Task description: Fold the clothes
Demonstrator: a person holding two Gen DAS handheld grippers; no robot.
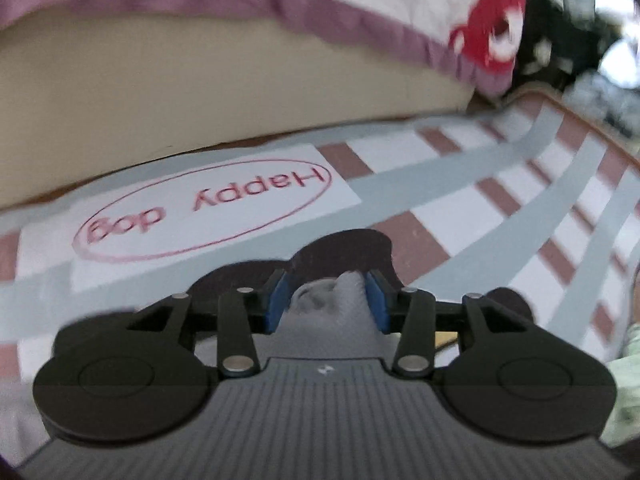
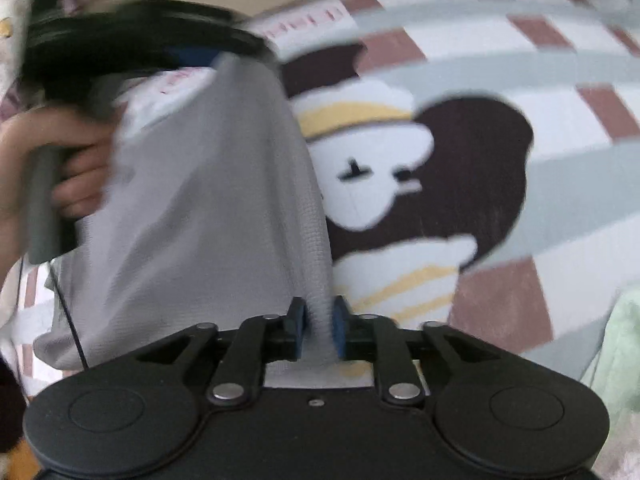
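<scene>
A grey knit garment (image 2: 200, 208) hangs stretched between my two grippers above a checked blanket. My right gripper (image 2: 319, 326) is shut on one edge of it, the cloth bunched between the blue pads. My left gripper (image 1: 326, 300) is shut on another part of the grey garment (image 1: 332, 312), which fills the gap between its blue pads. In the right wrist view the left gripper (image 2: 140, 44) shows at upper left, held by a hand (image 2: 60, 160), with the garment hanging from it.
The blanket (image 2: 520, 152) has maroon, white and grey checks, a cartoon dog print and a "Happy dog" label (image 1: 200, 208). A beige mattress edge (image 1: 200, 92) with pink-trimmed bedding lies beyond. A pale green cloth (image 2: 624, 360) lies at the right.
</scene>
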